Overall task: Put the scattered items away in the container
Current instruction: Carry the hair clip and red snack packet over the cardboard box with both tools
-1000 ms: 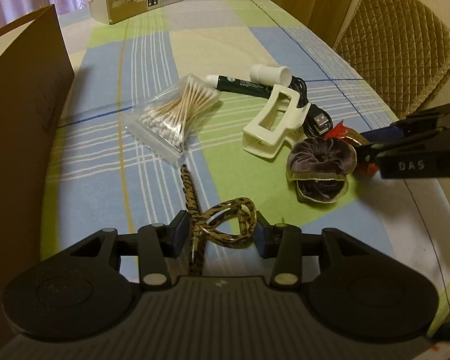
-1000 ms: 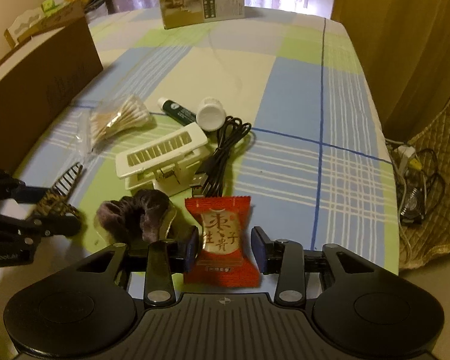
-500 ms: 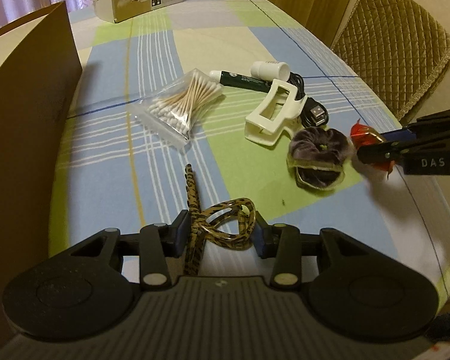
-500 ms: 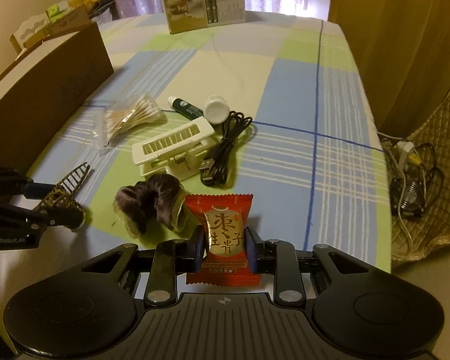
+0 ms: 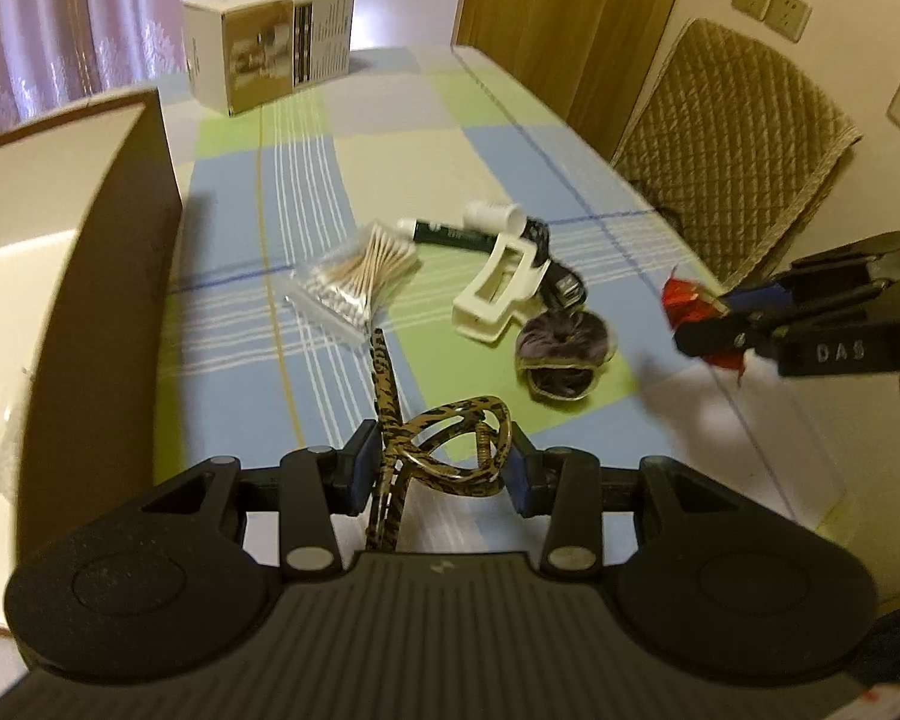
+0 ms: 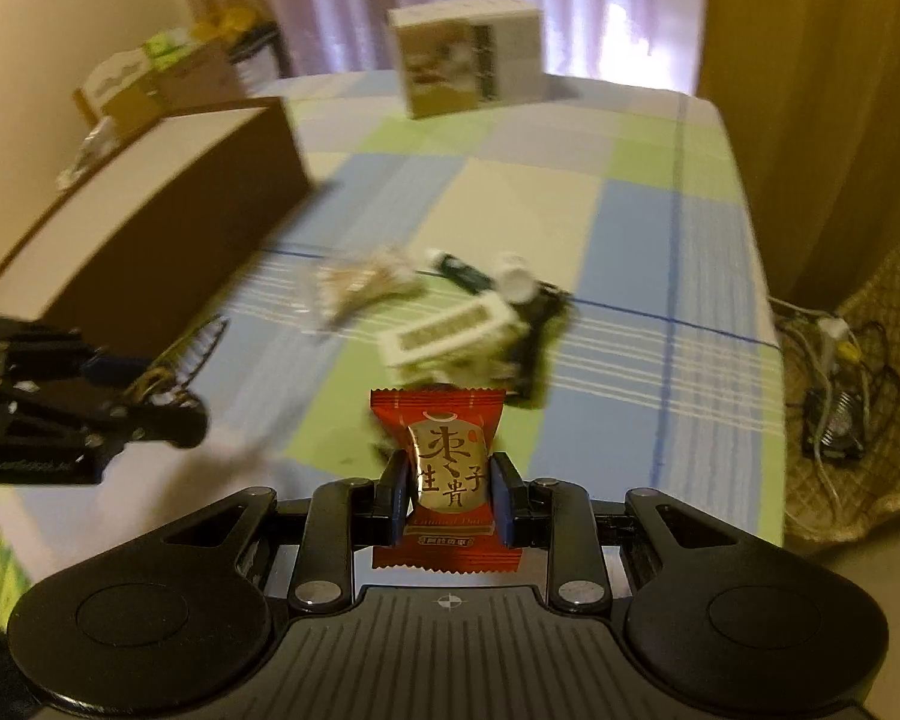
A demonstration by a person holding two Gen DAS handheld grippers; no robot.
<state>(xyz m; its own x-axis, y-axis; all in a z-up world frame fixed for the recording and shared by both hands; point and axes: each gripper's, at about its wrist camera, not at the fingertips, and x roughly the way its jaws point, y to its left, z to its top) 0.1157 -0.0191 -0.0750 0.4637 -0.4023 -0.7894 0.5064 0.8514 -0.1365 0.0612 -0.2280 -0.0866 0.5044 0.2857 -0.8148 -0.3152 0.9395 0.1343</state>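
Observation:
My left gripper (image 5: 438, 462) is shut on a leopard-print hair clip (image 5: 450, 426) and holds it above the checked tablecloth. My right gripper (image 6: 447, 480) is shut on a red snack packet (image 6: 444, 438), also off the table. The open brown cardboard box (image 5: 90, 300) stands at the left, close beside the left gripper. On the cloth lie a bag of cotton swabs (image 5: 360, 276), a white claw clip (image 5: 498, 288), a green tube (image 5: 450, 234), a black USB cable (image 5: 561, 285) and a purple scrunchie (image 5: 561, 351). In the right wrist view the box (image 6: 150, 228) sits behind the left gripper (image 6: 174, 414).
A printed carton (image 5: 270, 48) stands at the table's far end. A quilted chair (image 5: 732, 150) is at the right side of the table. Cables and a power strip (image 6: 834, 384) lie on the floor beyond the right edge.
The right gripper has shut on the red packet and lifted it. Both grippers have risen from the table, and the left one now sees into the box with the leopard clip.

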